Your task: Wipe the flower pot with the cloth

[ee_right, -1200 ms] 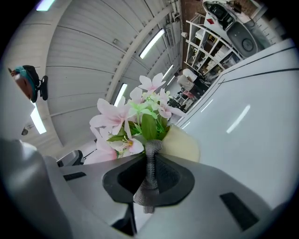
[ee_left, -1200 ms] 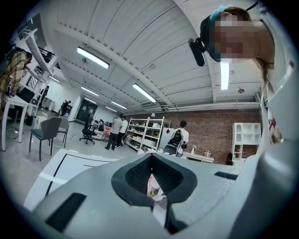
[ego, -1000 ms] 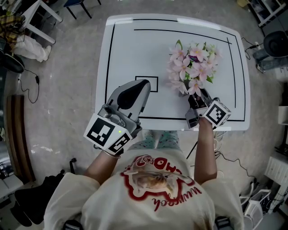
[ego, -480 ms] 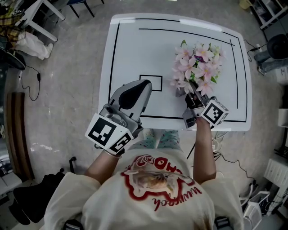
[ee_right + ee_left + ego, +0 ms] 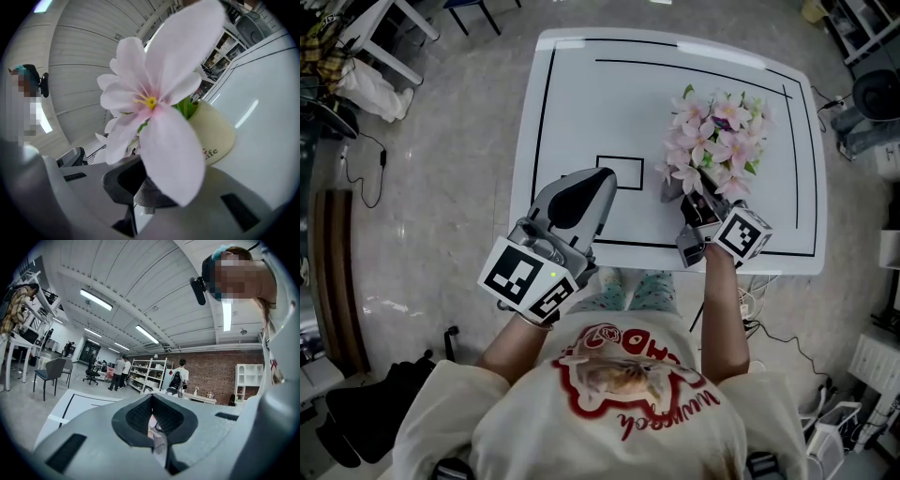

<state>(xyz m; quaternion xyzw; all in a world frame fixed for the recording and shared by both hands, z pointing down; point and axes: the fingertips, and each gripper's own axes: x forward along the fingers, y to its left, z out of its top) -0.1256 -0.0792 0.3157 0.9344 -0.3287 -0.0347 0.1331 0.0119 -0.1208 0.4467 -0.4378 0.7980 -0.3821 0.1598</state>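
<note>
Pinching the grey cloth, right gripper sits by the cream flower pot; left gripper is closed, empty.

On the cream flower pot, the red-brown letters "ife" are seen low on the wall in the right gripper view. Whatever precedes them is covered by a pink petal. In the head view, red lettering is printed around a picture on the person's cream shirt. It is seen upside down and creased, and cannot be read with certainty.
</note>
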